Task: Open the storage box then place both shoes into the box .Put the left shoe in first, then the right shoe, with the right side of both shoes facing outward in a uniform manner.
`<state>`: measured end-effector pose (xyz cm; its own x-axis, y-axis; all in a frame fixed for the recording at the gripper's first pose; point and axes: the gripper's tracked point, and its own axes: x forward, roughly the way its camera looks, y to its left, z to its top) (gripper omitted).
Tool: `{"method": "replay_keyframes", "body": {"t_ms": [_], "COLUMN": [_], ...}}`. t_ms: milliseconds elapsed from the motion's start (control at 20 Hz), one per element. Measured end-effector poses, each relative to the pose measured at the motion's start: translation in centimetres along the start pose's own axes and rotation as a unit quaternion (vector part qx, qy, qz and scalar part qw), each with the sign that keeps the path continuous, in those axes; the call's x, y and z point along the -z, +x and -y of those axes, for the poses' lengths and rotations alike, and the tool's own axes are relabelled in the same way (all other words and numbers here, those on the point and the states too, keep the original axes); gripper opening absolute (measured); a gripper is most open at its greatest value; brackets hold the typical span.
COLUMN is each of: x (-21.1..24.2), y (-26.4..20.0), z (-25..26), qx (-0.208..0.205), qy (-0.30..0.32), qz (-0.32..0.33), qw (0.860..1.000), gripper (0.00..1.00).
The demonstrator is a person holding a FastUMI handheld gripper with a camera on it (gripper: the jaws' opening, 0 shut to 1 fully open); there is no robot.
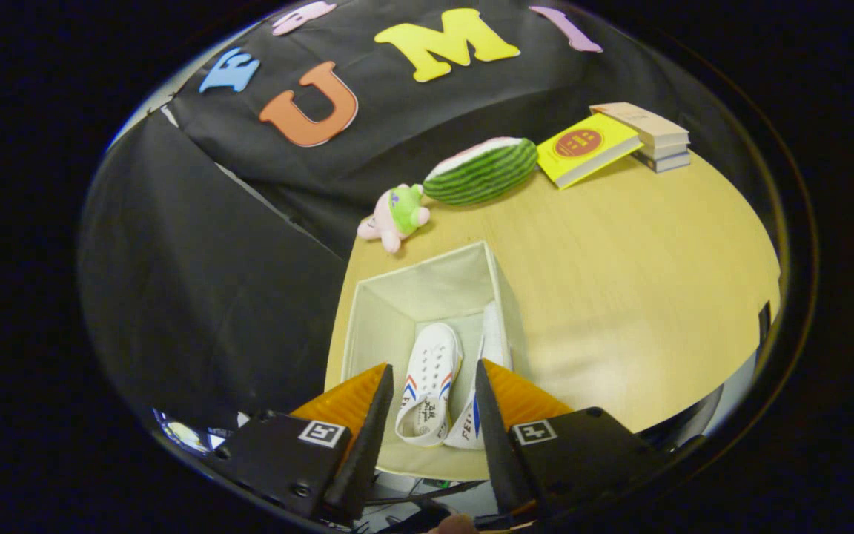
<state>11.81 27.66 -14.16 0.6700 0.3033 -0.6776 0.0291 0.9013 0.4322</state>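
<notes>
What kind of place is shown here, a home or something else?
Probably a staged recording booth, not a home: black cloth wall behind a wooden table set with props, a plush watermelon and books. The open gripper hangs above the storage box.

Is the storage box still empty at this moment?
No, two white shoes already lie inside the open storage box, seen between the fingers of the open tongs, which hold nothing.
</notes>
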Motion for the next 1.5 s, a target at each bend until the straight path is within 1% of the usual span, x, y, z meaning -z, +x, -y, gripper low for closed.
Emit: {"method": "replay_keyframes", "body": {"t_ms": [50,200,350,500,600,650,750,850,900,1000,1100,1150,1300,1350,1500], "x": [-0.9,-3.5,-6.4,-8.8,-11.2,-12.3,-14.4,-15.4,-15.5,-14.5,-14.9,-14.8,-13.1,-12.9,-10.8], "y": [-0.5,-2.5,-4.9,-7.7,-10.6,-12.2,-15.7,-19.4,-20.8,-22.6,-24.9,-25.6,-26.4,-26.7,-26.1], "z": [0.3,0.8,1.7,3.0,4.9,5.6,6.8,7.4,7.5,7.7,8.8,9.0,10.1,10.6,10.8], "qx": [0.003,0.01,0.021,0.037,0.058,0.066,0.084,0.098,0.099,0.098,0.115,0.115,0.119,0.122,0.099], "qy": [-0.015,-0.056,-0.099,-0.126,-0.145,-0.153,-0.178,-0.198,-0.2,-0.216,-0.228,-0.222,-0.22,-0.22,-0.197], "qz": [0.025,0.09,0.161,0.22,0.271,0.3,0.366,0.426,0.444,0.451,0.469,0.481,0.473,0.475,0.47], "qw": [1.0,0.994,0.982,0.967,0.95,0.939,0.909,0.878,0.868,0.861,0.845,0.841,0.844,0.843,0.855], "gripper": [0.76,0.76,0.76,0.82,0.85,0.88,0.94,1.0,1.0,1.0,1.0,1.0,1.0,1.0,1.0]}}
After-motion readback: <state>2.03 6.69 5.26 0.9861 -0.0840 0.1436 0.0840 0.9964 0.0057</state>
